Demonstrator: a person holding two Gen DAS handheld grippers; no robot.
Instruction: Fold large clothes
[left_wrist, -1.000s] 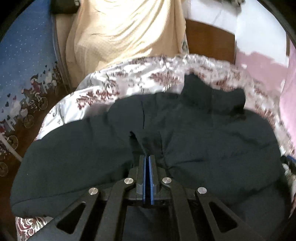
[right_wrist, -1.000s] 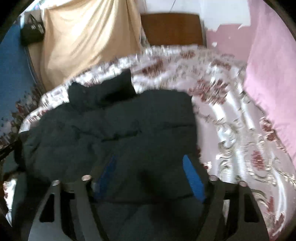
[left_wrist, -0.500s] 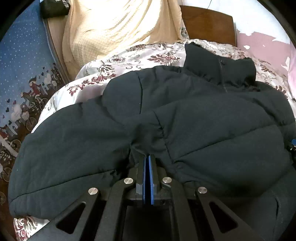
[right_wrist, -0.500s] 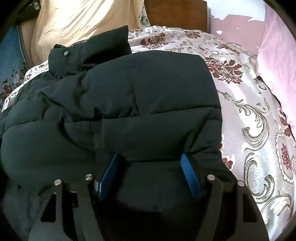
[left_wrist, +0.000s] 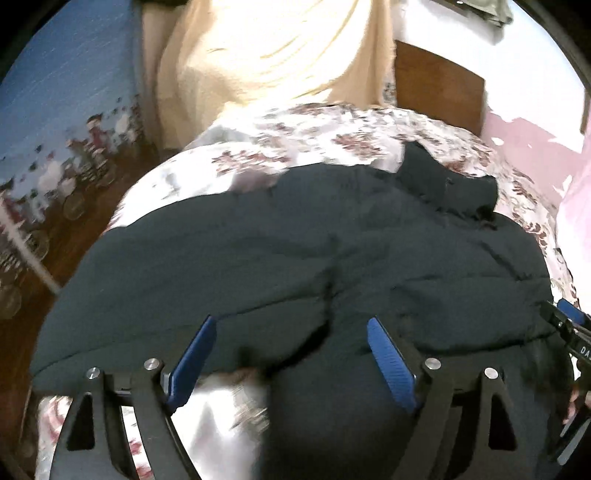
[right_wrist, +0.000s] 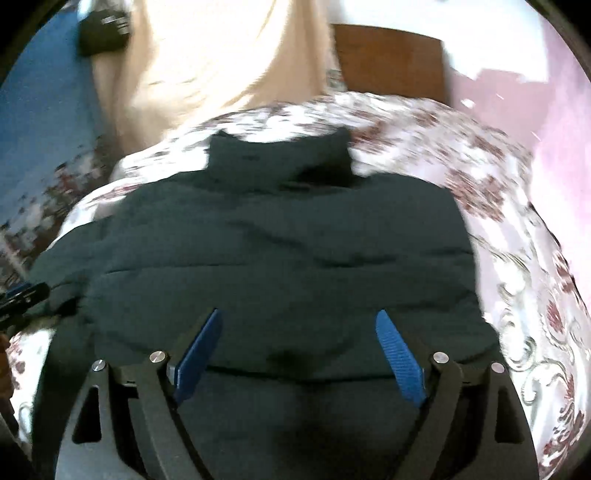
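A dark quilted puffer jacket (right_wrist: 280, 266) lies folded on a floral bedspread (right_wrist: 517, 236), its stand-up collar (right_wrist: 280, 162) pointing toward the headboard, sleeves tucked in, surface puffy and creased.

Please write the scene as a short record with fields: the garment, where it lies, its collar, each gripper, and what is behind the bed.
garment: dark puffer jacket, bottom part folded up over the body
surface: bed with floral bedspread
collar: standing, at the far end
left gripper: jaws opening, pads clear of the jacket
right gripper: jaws opening, nothing pressed between them
behind the bed: cream blanket hanging, wooden headboard
image quality: blurred by motion
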